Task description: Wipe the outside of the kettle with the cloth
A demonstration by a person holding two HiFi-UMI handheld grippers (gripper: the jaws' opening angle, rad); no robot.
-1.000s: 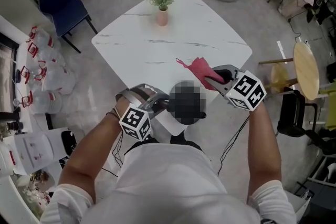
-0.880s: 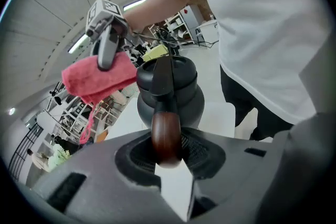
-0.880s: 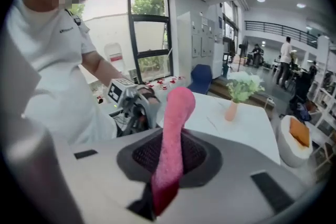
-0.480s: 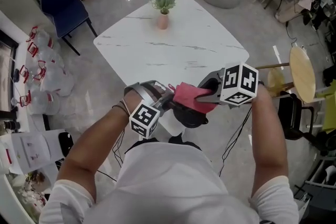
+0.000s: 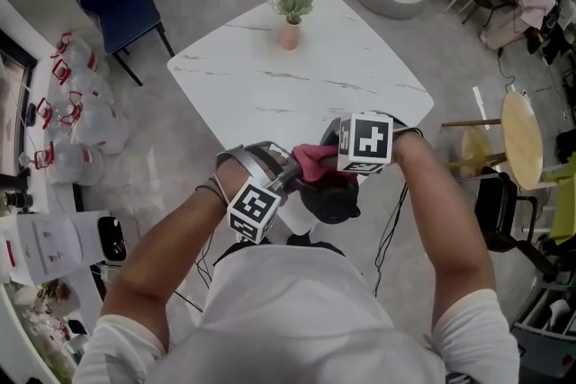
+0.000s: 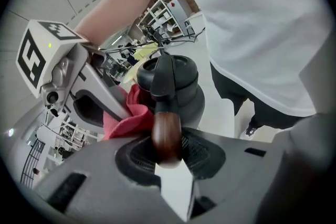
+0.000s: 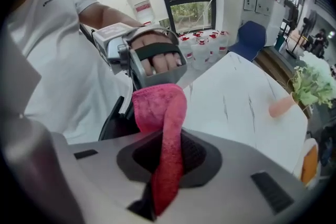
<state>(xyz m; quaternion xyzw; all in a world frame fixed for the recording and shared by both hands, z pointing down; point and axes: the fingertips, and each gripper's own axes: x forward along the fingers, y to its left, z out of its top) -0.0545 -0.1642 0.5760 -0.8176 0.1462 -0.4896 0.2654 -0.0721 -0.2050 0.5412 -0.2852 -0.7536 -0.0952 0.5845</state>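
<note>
Your left tongs clamp kettle by wooden handle; right tongs clamp pink cloth. Press flat, sweep round body.

- Between the fingers of my right gripper, I see the cloth as plain deep pink.
- Past the fingers of my left gripper, the kettle is black; its handle between them is glossy reddish brown.
- The left cube and right cube are white with black square markers.
- Beyond the right fingers, the table is white with thin grey veins; the vase is pink and the flowers white.
</note>
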